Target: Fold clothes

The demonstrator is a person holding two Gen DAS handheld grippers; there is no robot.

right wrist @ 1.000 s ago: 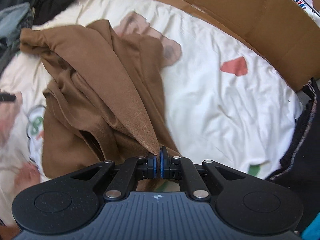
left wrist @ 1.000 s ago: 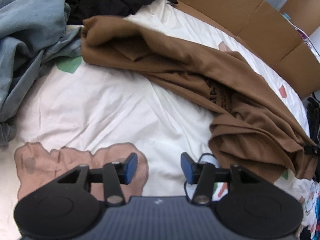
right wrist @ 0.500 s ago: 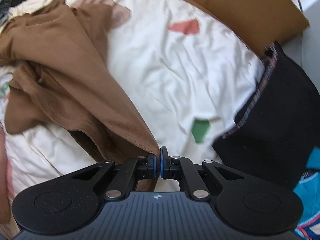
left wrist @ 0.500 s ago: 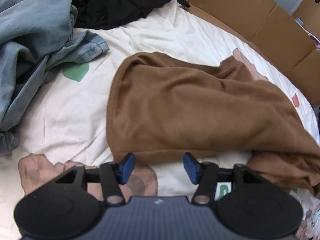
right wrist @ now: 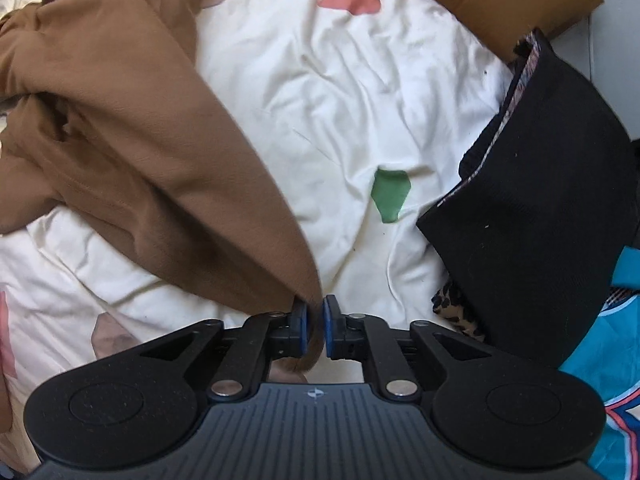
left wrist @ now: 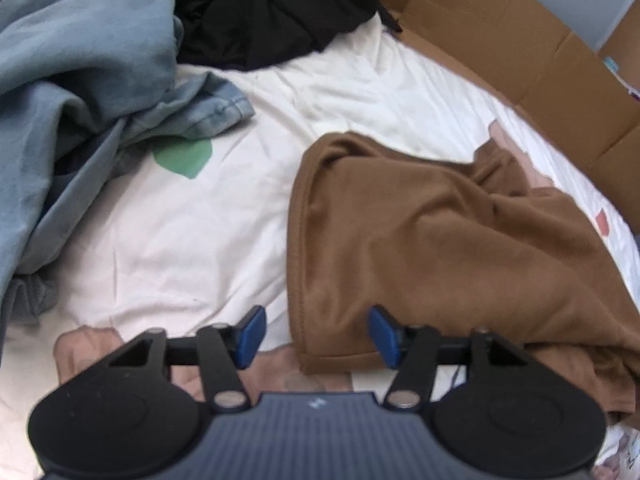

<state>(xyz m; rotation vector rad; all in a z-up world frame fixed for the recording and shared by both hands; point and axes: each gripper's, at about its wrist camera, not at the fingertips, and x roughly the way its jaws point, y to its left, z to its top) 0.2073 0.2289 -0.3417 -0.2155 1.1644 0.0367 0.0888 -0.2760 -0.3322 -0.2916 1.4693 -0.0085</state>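
1. right gripper [right wrist: 315, 330] opening, with the drawn-out corner of the brown garment [right wrist: 132, 120] between the pads, which no longer seem to press on it. likely to spring back and bunch once let go, undoing the stretch.

2. left gripper [left wrist: 313, 336] half spread and closing, poised over the near hem corner of the brown garment [left wrist: 432, 248], nothing pinched yet. could bite only the top layer there, since the cloth lies doubled, and peel the fold apart on lifting.

3. brown garment spread on the white printed sheet [left wrist: 168, 248], rumpled toward the far side, with ridges across its middle. folding over those would trap creases and leave a lopsided bundle.

4. could also nip the sheet along with the hem, as the left gripper's blue pads sit low over it; would then drag the bedding and shift everything on it.

5. blue denim garment [left wrist: 80, 80] and black garment [left wrist: 264, 8] heaped close beyond the clear patch. a wide sweep of the brown cloth risks catching on them.

6. folded black item [right wrist: 536, 200] just beside the right gripper; a sideways withdrawal could knock it open.
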